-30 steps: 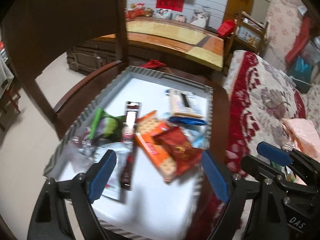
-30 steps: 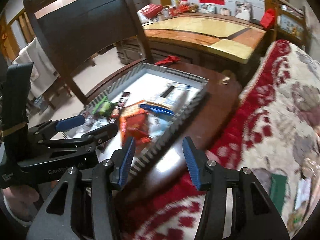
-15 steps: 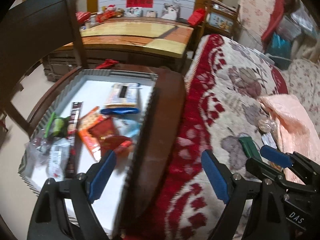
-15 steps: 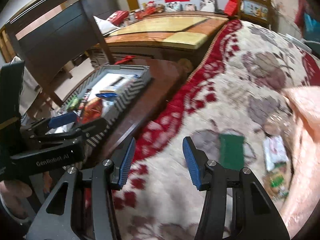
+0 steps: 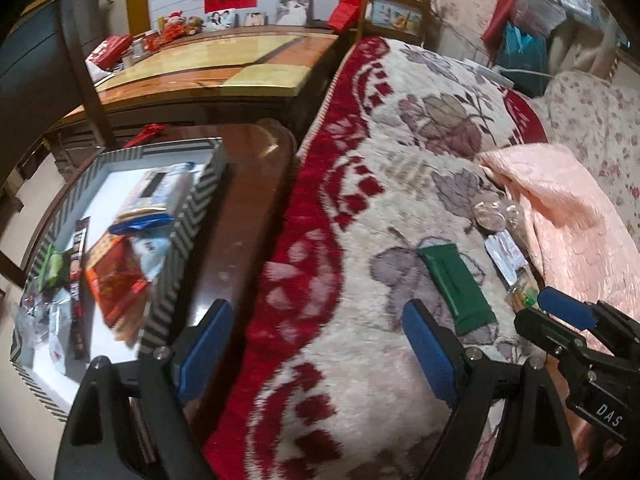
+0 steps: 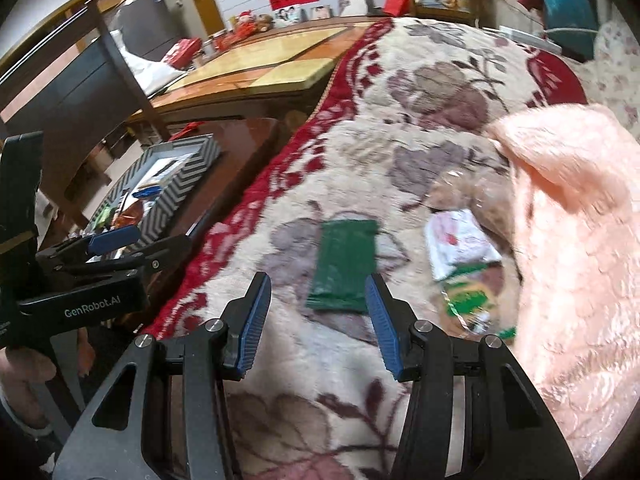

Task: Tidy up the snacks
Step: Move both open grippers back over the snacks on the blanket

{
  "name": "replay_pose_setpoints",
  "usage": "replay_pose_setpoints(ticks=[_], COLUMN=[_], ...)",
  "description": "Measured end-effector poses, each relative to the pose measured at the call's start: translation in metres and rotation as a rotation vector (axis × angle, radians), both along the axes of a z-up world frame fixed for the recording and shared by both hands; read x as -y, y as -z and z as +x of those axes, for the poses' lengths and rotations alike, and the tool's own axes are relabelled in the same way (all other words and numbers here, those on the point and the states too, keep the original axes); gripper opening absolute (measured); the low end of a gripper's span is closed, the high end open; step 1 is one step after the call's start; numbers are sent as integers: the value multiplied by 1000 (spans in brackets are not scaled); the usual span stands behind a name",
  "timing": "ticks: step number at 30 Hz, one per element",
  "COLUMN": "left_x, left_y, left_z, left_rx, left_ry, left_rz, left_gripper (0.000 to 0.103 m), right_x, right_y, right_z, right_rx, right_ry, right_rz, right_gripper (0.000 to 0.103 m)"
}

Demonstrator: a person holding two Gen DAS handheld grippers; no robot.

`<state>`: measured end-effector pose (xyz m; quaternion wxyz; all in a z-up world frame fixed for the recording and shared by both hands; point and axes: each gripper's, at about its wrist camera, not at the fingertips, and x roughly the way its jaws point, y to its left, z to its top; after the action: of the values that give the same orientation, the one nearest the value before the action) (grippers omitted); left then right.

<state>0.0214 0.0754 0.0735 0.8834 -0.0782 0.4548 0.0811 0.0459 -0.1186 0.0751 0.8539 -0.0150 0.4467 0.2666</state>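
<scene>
Dim indoor light, motion blur — fisheye warping

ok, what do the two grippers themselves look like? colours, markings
Both match: black skeletal frames with triangular cutouts, silver bolt heads, and ribbed blue pads on the fingers. The left gripper carries white "GenRobot.AI" lettering, read in the right wrist view; the right gripper shows "DAS" in the left wrist view. No cables visible.

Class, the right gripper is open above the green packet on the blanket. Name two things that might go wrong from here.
1. The green packet lies flat on the soft floral blanket, so the open right gripper may pinch pile instead of the wrapper.
2. The tray already holds overlapping snacks, so another dropped in may slide or spill over its low striped wall.
</scene>
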Motion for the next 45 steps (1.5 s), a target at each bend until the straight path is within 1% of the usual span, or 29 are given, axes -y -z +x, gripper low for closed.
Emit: replay_pose_setpoints(ticks=[11,26,33,38,45], left_x=[21,40,57,70,89], left_y=[10,18,24,33,44], left_z=[17,37,51,63,88], left_rx=[-31,-56,-81,-110,-150], left_ry=[30,57,88,97,107], left_rz=[5,9,-21,-46,-111], left_gripper=[88,88,88,88,88], right_x=[34,65,77,78,85], right_y=[11,21,25,27,28], right_z=[7,10,13,13,13], right_rx=[-26,-48,-62,-63,-67], right_ry=[68,114,140,132,144], right_rz=[8,-3,4,3,9], right_gripper=[49,49,49,49,49])
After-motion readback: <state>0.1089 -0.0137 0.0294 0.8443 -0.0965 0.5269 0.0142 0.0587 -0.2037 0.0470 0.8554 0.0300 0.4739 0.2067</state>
